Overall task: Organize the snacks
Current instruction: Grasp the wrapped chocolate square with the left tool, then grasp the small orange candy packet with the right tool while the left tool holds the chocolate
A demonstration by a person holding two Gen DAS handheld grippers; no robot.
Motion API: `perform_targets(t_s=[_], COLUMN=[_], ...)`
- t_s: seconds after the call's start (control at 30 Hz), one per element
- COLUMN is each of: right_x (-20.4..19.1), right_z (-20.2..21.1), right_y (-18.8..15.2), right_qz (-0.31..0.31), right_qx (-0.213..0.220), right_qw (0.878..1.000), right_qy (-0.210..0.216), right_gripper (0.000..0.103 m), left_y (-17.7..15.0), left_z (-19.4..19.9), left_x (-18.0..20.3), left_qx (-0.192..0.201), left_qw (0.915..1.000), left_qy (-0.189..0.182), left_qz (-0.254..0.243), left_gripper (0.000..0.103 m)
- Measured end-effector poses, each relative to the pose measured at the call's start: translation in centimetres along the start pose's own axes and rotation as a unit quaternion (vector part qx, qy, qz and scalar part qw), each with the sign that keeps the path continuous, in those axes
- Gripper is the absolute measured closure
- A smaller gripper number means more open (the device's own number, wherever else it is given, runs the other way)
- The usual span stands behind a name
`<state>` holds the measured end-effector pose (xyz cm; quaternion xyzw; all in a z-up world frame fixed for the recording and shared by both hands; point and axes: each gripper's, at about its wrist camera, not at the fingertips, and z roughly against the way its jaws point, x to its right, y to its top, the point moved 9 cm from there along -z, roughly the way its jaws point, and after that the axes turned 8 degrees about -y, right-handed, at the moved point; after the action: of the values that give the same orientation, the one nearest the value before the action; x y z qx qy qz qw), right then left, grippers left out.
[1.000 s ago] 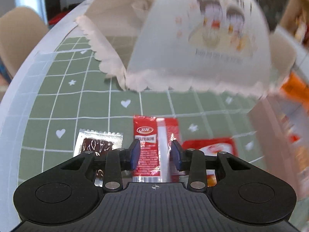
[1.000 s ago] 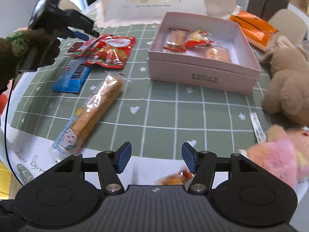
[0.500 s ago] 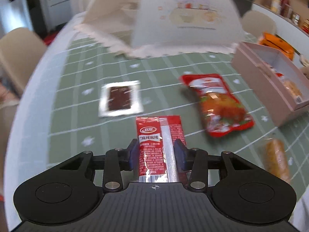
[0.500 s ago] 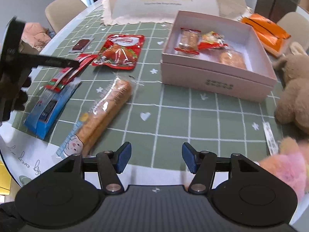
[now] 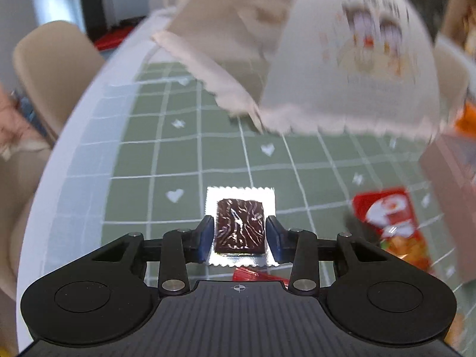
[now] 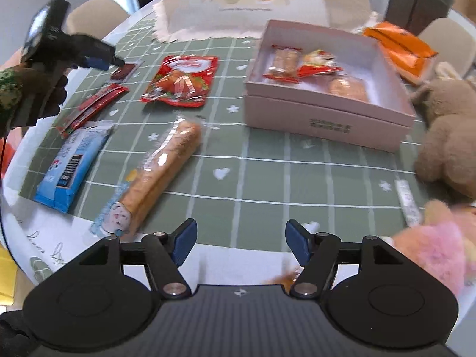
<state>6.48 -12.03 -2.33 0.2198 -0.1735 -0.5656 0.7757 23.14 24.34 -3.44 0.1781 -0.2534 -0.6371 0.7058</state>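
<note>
A dark brown snack in a silver wrapper (image 5: pixel 240 226) lies flat on the green checked cloth, between the pads of my left gripper (image 5: pixel 240 239). Its jaws are closing around the wrapper, and I see no firm pinch. The right wrist view shows the left gripper (image 6: pixel 102 59) at the far left, tip down beside that wrapper (image 6: pixel 125 71). A red sachet (image 6: pixel 92 110) lies just behind it. My right gripper (image 6: pixel 241 244) hovers over the table's near edge, its jaws opening with nothing between them. The pink box (image 6: pixel 327 119) holds several snacks.
A red pouch (image 6: pixel 181 80), a long bread stick packet (image 6: pixel 160 166) and a blue packet (image 6: pixel 71 163) lie left of the box. A white food cover (image 6: pixel 267 0) stands at the back. Plush toys (image 6: pixel 446 136) and an orange packet (image 6: pixel 398 47) sit to the right.
The red sachet that was between the left fingers now lies on the cloth. The left gripper has moved forward over the brown snack. The right jaws stand a little wider.
</note>
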Motion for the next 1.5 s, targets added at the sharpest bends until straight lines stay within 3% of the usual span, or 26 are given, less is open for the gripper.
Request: perform_targets(t_s=[0.1,0.37,0.4,0.43,0.5,0.63,0.7,0.77,0.87,1.03,1.2,1.3,1.43,1.5], right_x=[1.9,5.0,5.3,5.6,5.9,5.4,4.9,4.4,3.7,3.3,5.1,6.4,7.4,7.8], right_z=[0.2,0.4,0.5,0.7,0.8,0.1,-0.4,-0.9,-1.0,-0.4,-0.1,0.1,0.4,0.3], right_y=[-0.6,-1.5,-1.4,-1.3,-1.2,-2.0,-2.4,-2.7,-2.7,-2.6,-3.2,-3.3,-3.4,-3.5], right_qz=[-0.025,-0.060,-0.060,-0.061,-0.059,-0.041,-0.033,-0.031,-0.034,-0.031,-0.053,-0.069,-0.077,-0.080], right_qx=[-0.004,-0.010,-0.007,-0.005,-0.004,-0.024,-0.035,-0.042,-0.040,-0.027,-0.026,-0.024,-0.022,-0.024], right_qw=[1.000,0.998,0.998,0.998,0.998,0.999,0.999,0.999,0.999,0.999,0.998,0.997,0.996,0.996], right_qy=[-0.014,-0.031,-0.031,-0.028,-0.022,0.001,0.005,0.007,0.008,0.003,-0.013,-0.020,-0.029,-0.031], right_gripper=[0.035,0.035,0.035,0.035,0.035,0.032,0.032,0.032,0.032,0.032,0.032,0.032,0.032,0.032], left_y=[0.2,-0.1,-0.2,-0.3,-0.3,-0.9,-1.2,-0.9,-0.7,-1.3,-2.1,-1.9,-1.0,-0.9], left_z=[-1.2,-0.2,0.6,1.6,4.0,8.3,8.9,8.4,6.3,2.0,0.4,0.3,0.5,-0.1], left_x=[-0.3,-0.7,-0.6,-0.3,0.7,3.7,4.3,3.7,2.4,2.4,3.0,2.9,1.1,0.4], left_qx=[0.001,0.004,0.013,0.021,0.043,0.062,0.060,0.059,0.042,0.002,-0.016,-0.026,-0.014,-0.023], left_qw=[0.9998,0.9992,0.9987,0.9983,0.9963,0.9913,0.9906,0.9918,0.9963,0.9912,0.9847,0.9867,0.9918,0.9928], left_qy=[0.011,-0.035,-0.044,-0.049,-0.070,-0.116,-0.122,-0.111,-0.050,0.002,0.002,-0.035,-0.008,-0.008], left_qz=[-0.016,0.019,0.022,0.024,0.025,-0.002,-0.017,-0.024,-0.057,-0.132,-0.174,-0.157,-0.127,-0.118], left_gripper=[0.049,0.053,0.072,0.101,0.093,0.093,0.090,0.090,0.088,0.080,0.074,0.056,0.060,0.058])
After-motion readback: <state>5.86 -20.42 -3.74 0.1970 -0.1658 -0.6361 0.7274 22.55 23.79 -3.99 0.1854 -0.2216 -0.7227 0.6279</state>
